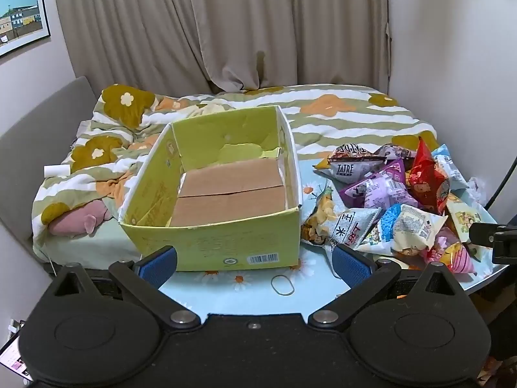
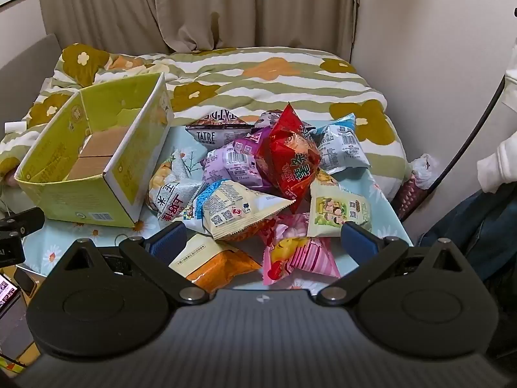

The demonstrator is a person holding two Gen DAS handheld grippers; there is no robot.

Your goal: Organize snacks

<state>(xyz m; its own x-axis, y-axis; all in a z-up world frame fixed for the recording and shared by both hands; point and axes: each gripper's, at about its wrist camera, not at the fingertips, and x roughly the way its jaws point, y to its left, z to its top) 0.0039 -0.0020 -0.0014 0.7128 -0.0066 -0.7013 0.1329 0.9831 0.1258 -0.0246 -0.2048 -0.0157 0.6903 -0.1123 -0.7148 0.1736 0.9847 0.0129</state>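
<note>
Left wrist – box (image 1: 213,239) beside snacks (image 1: 397,200)

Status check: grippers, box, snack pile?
Left gripper open, facing the box. Right gripper open over the snack pile. Box holds no snacks. Rubber band loose on the table before the box.
</note>
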